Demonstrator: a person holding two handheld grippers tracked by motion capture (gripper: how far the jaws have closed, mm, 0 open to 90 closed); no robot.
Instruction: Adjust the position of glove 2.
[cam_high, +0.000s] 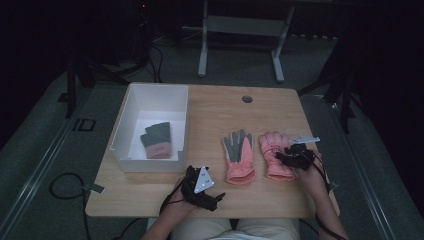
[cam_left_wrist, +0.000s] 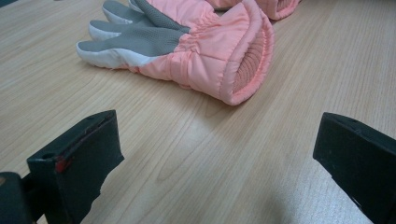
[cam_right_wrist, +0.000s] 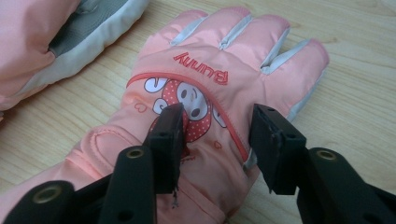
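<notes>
Two pink padded gloves lie side by side on the wooden table (cam_high: 210, 115). The left glove (cam_high: 239, 156) (cam_left_wrist: 196, 51) (cam_right_wrist: 70, 28) is palm up, showing grey grip fabric. The right glove (cam_high: 274, 150) (cam_right_wrist: 219, 60) is back up, with a cartoon print and the word "Bunny". My right gripper (cam_high: 289, 156) (cam_right_wrist: 215, 114) is down on this glove's back, open; one tip is on the print, the other at the glove's edge. My left gripper (cam_high: 216, 199) (cam_left_wrist: 217, 149) is low over the table's front, open wide and empty, facing the left glove's cuff.
A white box (cam_high: 131, 120) stands at the table's left with a grey-and-pink glove (cam_high: 157, 140) inside. A round cable hole (cam_high: 247, 99) is near the far edge. Behind the table stand metal frame legs (cam_high: 202, 50), and cables run along the dark floor.
</notes>
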